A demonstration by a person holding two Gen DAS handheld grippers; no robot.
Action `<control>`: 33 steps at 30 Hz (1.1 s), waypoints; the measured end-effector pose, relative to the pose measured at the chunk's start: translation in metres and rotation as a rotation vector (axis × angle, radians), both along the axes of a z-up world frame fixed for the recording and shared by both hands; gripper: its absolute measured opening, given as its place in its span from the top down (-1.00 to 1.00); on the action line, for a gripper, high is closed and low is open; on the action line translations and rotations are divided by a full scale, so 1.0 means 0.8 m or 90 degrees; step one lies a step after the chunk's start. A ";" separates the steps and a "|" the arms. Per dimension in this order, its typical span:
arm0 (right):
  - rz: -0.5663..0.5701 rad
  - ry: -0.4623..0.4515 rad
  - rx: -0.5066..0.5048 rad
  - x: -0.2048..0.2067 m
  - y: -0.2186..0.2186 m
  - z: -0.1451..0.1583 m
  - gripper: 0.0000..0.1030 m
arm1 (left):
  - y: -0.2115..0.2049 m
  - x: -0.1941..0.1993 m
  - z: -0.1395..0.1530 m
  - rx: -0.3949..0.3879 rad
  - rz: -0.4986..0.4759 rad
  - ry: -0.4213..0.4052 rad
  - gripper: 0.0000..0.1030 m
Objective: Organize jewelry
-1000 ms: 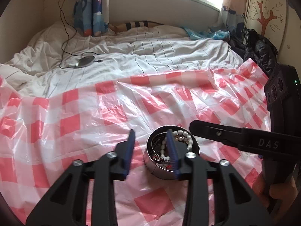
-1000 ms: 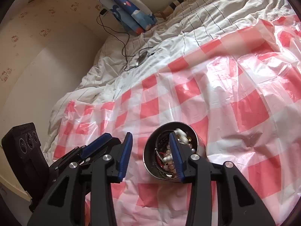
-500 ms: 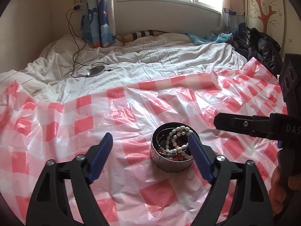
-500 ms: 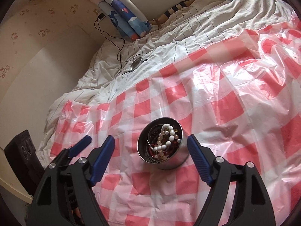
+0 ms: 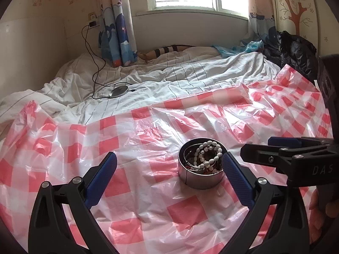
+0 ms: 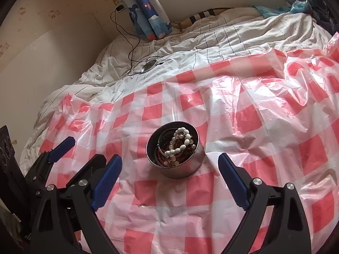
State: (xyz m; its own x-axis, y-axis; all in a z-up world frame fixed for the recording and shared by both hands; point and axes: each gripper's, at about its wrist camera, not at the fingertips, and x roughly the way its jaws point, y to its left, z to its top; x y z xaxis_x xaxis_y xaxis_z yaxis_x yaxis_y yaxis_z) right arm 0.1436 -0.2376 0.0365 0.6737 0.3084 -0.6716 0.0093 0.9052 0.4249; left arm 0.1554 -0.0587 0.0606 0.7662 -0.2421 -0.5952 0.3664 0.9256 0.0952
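Tin: a round shiny metal tin (image 5: 200, 176) is sitting upright on the red and white checked plastic sheet (image 5: 131, 192), and the sheet is lying over the bed.
Jewelry: a string of white beads (image 5: 208, 155) is lying on top inside the tin, with dark and brown beads and thin metal rings under it.
Left tongs: the left tongs (image 5: 169, 178) are standing wide apart and holding nothing. The right blue pad is sitting just beside the tin's right wall, and the left blue pad is well apart from the tin on its left.
Right tongs: the right tongs (image 6: 170, 176) are also standing wide apart and holding nothing, with the tin just past the gap between them, touching neither pad.
Behind the tin: a white striped blanket (image 5: 169, 80) is covering the far part of the bed, and a flat round silver thing (image 5: 118, 91) on a black cable is lying on it.
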 end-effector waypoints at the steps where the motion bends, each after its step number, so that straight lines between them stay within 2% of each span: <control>1: -0.001 -0.002 -0.005 -0.002 0.001 0.001 -0.74 | 0.000 -0.003 0.000 0.006 -0.001 -0.004 -0.85; 10: -0.057 -0.047 -0.022 -0.028 -0.013 0.020 -0.80 | 0.010 -0.013 -0.005 0.013 -0.001 0.020 -0.85; 15: -0.079 -0.043 -0.051 -0.029 -0.015 0.019 -0.85 | 0.031 -0.004 -0.012 -0.021 0.031 0.058 -0.85; 19: -0.063 -0.029 -0.101 -0.027 -0.001 0.010 -0.85 | 0.045 0.007 -0.022 -0.047 0.058 0.095 -0.85; 24: -0.014 -0.009 -0.182 -0.025 0.027 -0.008 -0.85 | 0.058 0.013 -0.039 -0.036 0.089 0.120 -0.85; 33: 0.014 0.026 -0.201 -0.034 0.027 -0.036 -0.85 | 0.070 0.005 -0.056 -0.004 0.080 0.121 -0.85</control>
State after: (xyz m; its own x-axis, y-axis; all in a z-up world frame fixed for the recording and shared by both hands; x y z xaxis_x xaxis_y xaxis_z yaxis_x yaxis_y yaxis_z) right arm 0.1164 -0.2162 0.0076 0.6397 0.0945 -0.7628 -0.0012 0.9925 0.1219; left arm 0.1591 -0.0030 0.0155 0.6652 -0.1558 -0.7302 0.2593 0.9653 0.0302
